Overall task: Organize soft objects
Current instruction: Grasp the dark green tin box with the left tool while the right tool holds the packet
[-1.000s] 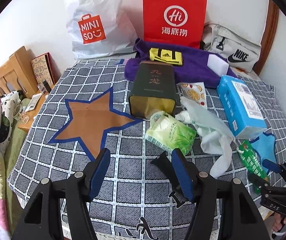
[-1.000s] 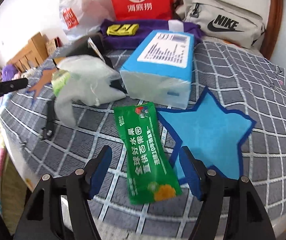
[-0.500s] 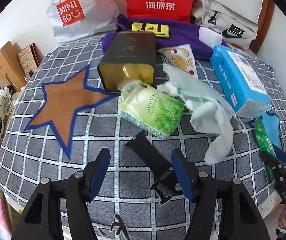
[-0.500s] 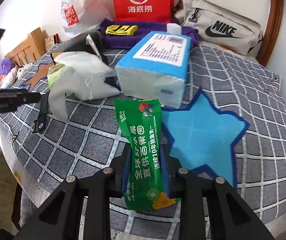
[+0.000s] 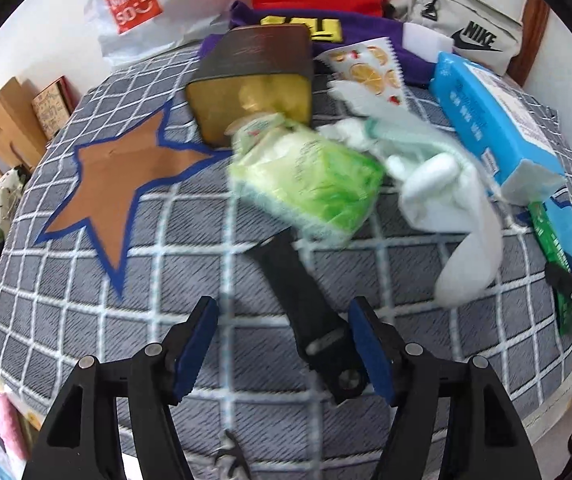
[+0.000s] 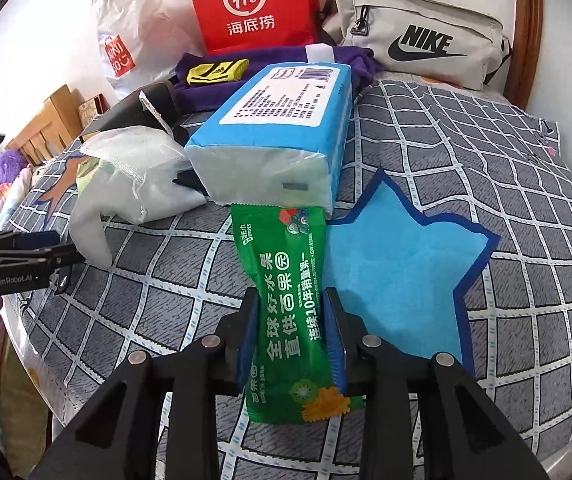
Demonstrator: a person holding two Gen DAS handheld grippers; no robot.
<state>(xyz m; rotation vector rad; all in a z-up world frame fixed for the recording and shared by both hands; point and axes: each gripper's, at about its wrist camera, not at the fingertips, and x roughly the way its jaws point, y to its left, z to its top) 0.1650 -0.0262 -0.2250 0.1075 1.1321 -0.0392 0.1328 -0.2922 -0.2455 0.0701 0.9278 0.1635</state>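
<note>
Green pouch (image 6: 291, 304) now pinched between right tool (image 6: 290, 338) pads, jaws easing slightly; a second ago it lay loose between wide jaws. Pouch near bed (image 6: 465, 152) front edge, beside blue star (image 6: 397, 264). Left tool (image 5: 284, 344) lower now, opening, empty, black strap (image 5: 305, 308) between its jaws. Pickup looks secured; placement next.

Red paper bag (image 6: 254, 4) and a white plastic shop bag (image 5: 142, 8) lean against the wall at the far edge of the bed, with a beige waist bag (image 6: 417, 36) off toward the far right corner. Dark tin box (image 5: 254, 84) lies on its side on the checked bedspread (image 5: 86, 320). Past the bed's left edge there's a wooden chair (image 5: 2, 128).
</note>
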